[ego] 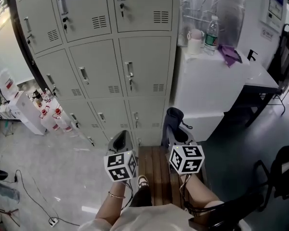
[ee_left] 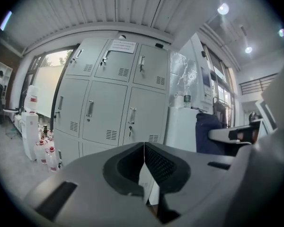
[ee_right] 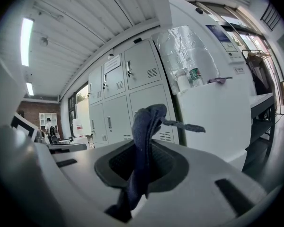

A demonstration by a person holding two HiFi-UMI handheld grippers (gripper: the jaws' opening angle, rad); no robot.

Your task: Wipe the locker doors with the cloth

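Note:
The grey lockers (ego: 103, 47) stand ahead in a bank of several doors with handles and vents; they also fill the left gripper view (ee_left: 113, 98) and show in the right gripper view (ee_right: 128, 96). My right gripper (ego: 173, 124) is shut on a dark blue cloth (ee_right: 144, 141), which sticks up between the jaws (ego: 174, 113). My left gripper (ego: 120, 141) is shut with nothing in it, its pads pressed together (ee_left: 144, 164). Both grippers hang low, short of the bottom locker row.
A white cabinet (ego: 202, 85) right of the lockers carries a cup (ego: 195, 40), a water bottle (ego: 211, 32) and a purple cloth (ego: 229, 53). Fire extinguishers (ego: 50, 114) stand at the left. A wooden bench (ego: 159, 170) lies under me. Cables trail on the floor (ego: 33, 196).

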